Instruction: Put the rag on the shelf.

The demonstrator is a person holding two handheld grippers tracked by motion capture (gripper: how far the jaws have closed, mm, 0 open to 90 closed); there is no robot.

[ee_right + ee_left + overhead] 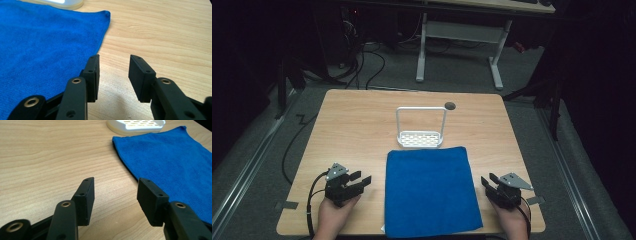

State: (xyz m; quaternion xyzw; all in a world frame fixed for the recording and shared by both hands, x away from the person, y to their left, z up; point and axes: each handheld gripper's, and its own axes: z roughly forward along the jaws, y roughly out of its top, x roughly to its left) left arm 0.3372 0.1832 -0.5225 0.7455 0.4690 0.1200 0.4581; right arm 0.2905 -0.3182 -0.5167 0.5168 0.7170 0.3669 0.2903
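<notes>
A blue cloth (430, 190) lies flat on the wooden table (357, 125), reaching its near edge. Just beyond the cloth stands a white perforated rack (420, 138) with a tall wire handle. My left gripper (361, 179) rests on the table left of the cloth, open with nothing between its jaws; the left gripper view has the cloth (170, 162) on the right and the rack (136, 125) at the top. My right gripper (488, 181) sits right of the cloth, open and empty, with the cloth's edge (47, 47) beside its left jaw.
A small dark round hole (450, 105) marks the table near its far edge. Beyond the table are a white desk frame (459, 35) and cables on a grey floor. Bare wood lies on both sides of the cloth.
</notes>
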